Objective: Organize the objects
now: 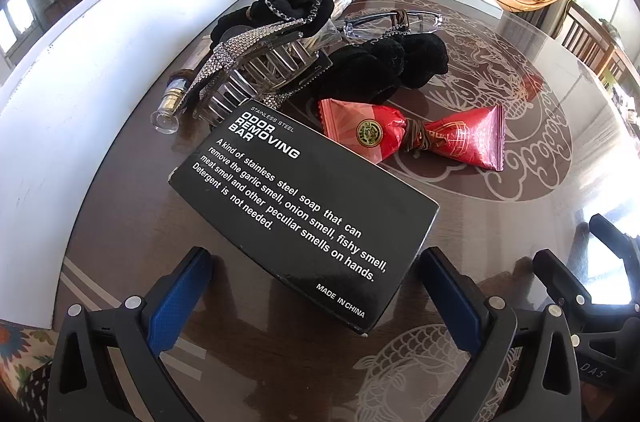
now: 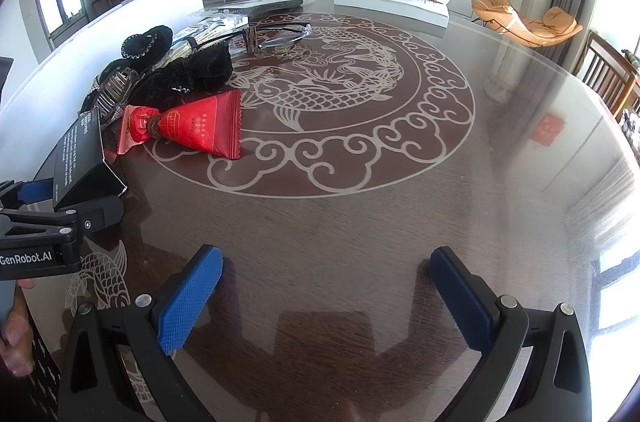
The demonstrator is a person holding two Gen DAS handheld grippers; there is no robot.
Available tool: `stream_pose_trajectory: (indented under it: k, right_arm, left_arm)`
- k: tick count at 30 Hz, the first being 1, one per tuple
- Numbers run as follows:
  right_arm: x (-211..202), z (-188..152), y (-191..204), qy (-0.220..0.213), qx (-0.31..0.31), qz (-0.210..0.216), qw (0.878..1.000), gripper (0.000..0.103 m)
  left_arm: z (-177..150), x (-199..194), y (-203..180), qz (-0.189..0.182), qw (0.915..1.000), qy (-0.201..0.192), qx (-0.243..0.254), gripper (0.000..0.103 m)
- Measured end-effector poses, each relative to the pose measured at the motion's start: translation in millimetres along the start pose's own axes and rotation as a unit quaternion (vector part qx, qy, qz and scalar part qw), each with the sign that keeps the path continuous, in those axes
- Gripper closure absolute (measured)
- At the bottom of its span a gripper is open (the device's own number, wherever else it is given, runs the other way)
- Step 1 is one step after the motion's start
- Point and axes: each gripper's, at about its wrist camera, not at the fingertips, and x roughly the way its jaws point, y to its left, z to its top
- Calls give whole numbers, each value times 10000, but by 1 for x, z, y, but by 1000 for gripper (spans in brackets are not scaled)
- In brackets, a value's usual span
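A black box (image 1: 304, 214) printed "Odor Removing Bar" lies on the glass table just ahead of my open left gripper (image 1: 316, 270), its near corner between the blue pads without touching them. Behind it lie a rhinestone hair claw (image 1: 256, 70), black velvet scrunchies (image 1: 376, 66), a red packet (image 1: 412, 134) tied with a brown band, clear glasses (image 1: 396, 22) and a small glass vial (image 1: 170, 106). My right gripper (image 2: 326, 274) is open and empty over bare table; the box (image 2: 80, 158) and red packet (image 2: 196, 130) lie to its far left.
A white board (image 1: 120, 62) stands along the table's left edge. A flat white box (image 2: 392, 2) and plastic-wrapped items (image 2: 248, 7) lie at the far side. The left gripper's body (image 2: 44, 234) shows at the left of the right wrist view. Chairs (image 2: 608, 74) stand to the right.
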Motion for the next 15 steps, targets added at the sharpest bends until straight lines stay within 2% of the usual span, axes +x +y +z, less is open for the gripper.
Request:
stream_pose_trajectory:
  k: [15]
  right_arm:
    - [0,0,0,-5,-5,0,10000,0]
  left_arm:
    - [0,2,-1,-44,9998,-163,71,0]
